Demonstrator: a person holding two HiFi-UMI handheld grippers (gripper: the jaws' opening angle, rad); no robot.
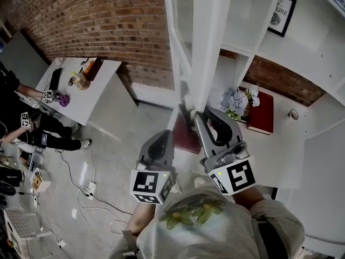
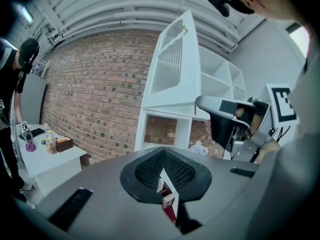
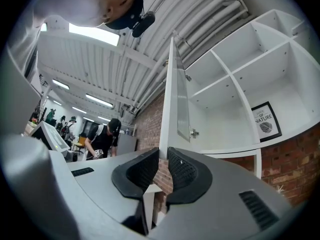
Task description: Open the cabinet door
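The white cabinet door [image 1: 202, 47] stands swung out from the shelf unit, edge-on from above. In the right gripper view the door [image 3: 176, 99] rises straight ahead, and my right gripper [image 3: 164, 159] is shut on its lower edge, one black pad on each face. From the head view the right gripper [image 1: 195, 117] reaches up to the door's bottom. My left gripper [image 1: 164, 136] hangs lower and to the left, apart from the door. Its pads [image 2: 162, 176] nearly meet with nothing between them. The left gripper view shows the door [image 2: 170, 69] and the right gripper [image 2: 220, 109] ahead.
Open white shelves hold a framed print [image 1: 282, 14], a red book [image 1: 261, 112] and pale flowers [image 1: 234, 101]. A brick wall [image 1: 108, 15] runs behind. A white table [image 1: 99, 99] with people stands at left, and cables [image 1: 91, 188] lie on the floor.
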